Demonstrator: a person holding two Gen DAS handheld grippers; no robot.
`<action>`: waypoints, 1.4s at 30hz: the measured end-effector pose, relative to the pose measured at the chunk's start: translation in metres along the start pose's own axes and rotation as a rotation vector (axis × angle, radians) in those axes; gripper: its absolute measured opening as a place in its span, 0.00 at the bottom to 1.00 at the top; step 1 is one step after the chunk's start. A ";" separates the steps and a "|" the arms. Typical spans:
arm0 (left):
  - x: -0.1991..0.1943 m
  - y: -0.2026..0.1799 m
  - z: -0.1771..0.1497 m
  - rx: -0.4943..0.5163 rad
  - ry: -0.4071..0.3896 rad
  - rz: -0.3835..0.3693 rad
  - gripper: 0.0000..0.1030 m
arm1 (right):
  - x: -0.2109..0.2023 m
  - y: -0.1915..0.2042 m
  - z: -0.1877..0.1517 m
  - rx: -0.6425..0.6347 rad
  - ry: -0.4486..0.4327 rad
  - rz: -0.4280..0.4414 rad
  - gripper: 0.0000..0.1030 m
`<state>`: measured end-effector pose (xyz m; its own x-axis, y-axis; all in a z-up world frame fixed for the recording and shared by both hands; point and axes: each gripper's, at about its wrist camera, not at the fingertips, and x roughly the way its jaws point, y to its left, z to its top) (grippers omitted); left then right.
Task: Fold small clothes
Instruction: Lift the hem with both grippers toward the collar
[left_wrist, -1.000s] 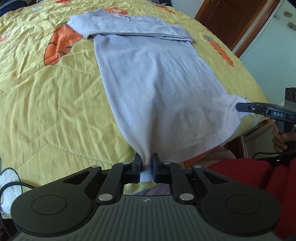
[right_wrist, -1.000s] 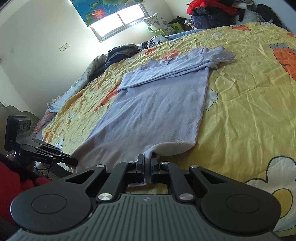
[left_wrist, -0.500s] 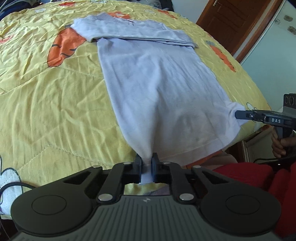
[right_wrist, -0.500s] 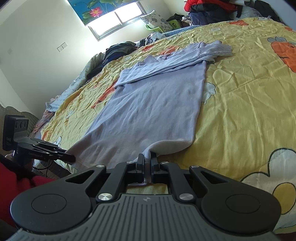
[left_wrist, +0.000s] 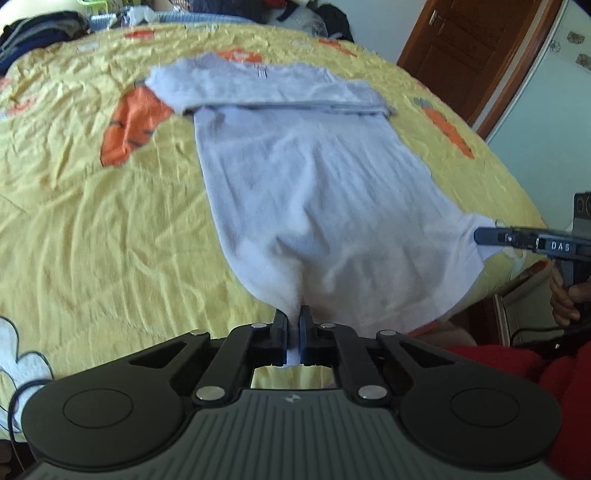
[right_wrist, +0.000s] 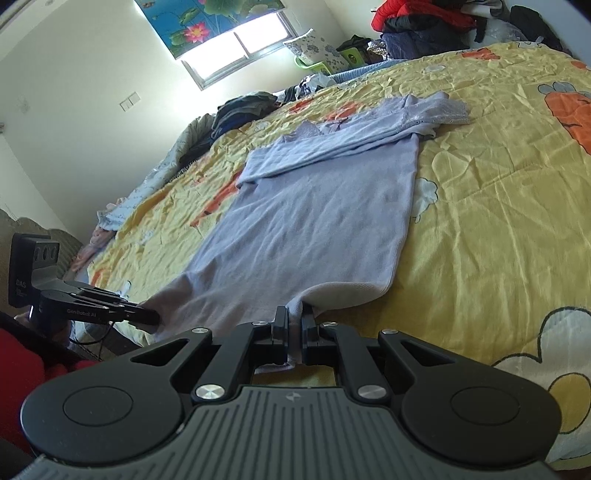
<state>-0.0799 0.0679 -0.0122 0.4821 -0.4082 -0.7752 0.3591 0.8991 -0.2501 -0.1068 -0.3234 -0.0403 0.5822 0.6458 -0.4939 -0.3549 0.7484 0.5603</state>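
The pale lilac knit garment lies flat on the yellow carrot-print bedspread. Left gripper and right gripper jaws each clamp 1 hem corner, keeping the hem taut for folding.

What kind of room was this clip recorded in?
Most likely a home bedroom. A pale blue top lies spread on a bed with a yellow cartoon-print quilt, heaps of clothes sit beyond it, and a wooden door stands at one side.

Matt knit shirt; crinkled cloth bedspread
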 end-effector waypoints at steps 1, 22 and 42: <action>-0.003 -0.001 0.003 -0.001 -0.017 0.005 0.05 | -0.001 0.000 0.002 0.002 -0.007 0.006 0.11; -0.014 -0.003 0.058 0.030 -0.192 0.030 0.05 | -0.001 0.003 0.049 -0.010 -0.162 0.037 0.11; 0.026 0.010 0.113 -0.027 -0.297 0.187 0.05 | 0.036 -0.028 0.091 0.038 -0.275 -0.057 0.11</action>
<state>0.0263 0.0486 0.0311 0.7502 -0.2609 -0.6076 0.2233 0.9649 -0.1386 -0.0089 -0.3351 -0.0131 0.7791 0.5336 -0.3289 -0.2911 0.7727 0.5640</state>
